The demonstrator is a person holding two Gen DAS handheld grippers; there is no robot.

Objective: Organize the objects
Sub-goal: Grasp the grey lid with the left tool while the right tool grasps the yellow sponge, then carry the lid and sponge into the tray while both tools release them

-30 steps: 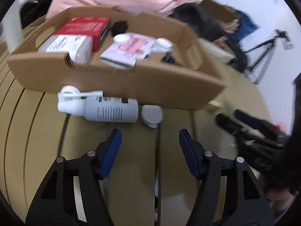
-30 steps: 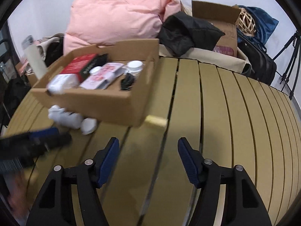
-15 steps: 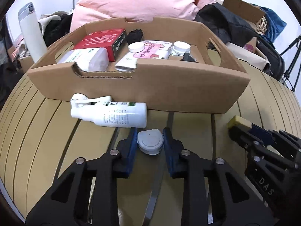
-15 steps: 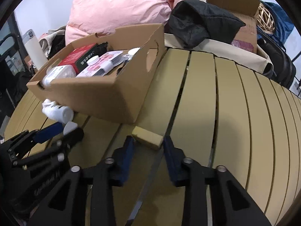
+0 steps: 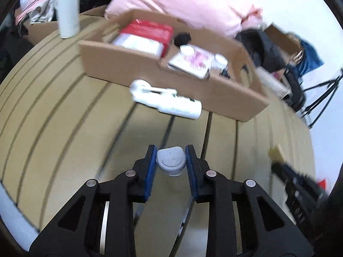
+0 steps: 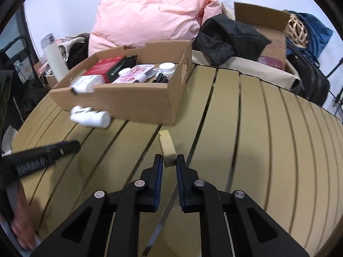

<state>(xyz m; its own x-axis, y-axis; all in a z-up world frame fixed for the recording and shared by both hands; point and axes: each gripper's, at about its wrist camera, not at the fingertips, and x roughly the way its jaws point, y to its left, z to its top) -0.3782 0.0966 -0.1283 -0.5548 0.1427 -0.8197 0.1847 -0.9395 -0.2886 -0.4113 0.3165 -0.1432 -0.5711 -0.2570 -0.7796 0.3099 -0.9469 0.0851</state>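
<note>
My left gripper (image 5: 171, 160) is shut on a small grey rounded case (image 5: 171, 162) and holds it above the slatted table. My right gripper (image 6: 169, 160) is shut on a pale yellow block (image 6: 167, 151), lifted off the table. A cardboard box (image 5: 150, 64) holding a red box, white packs and jars stands at the back; it also shows in the right wrist view (image 6: 137, 105). A white spray bottle (image 5: 167, 102) lies in front of the box, seen also in the right wrist view (image 6: 91, 117).
A white tumbler (image 5: 68, 10) stands left of the box. Pink bedding (image 6: 150, 19), a black bag (image 6: 229, 36) and another carton (image 6: 270, 34) lie behind the table. The left gripper (image 6: 45, 156) shows at the left of the right wrist view.
Both grippers closed on their objects and have lifted them off the table and pulled back from the box.
</note>
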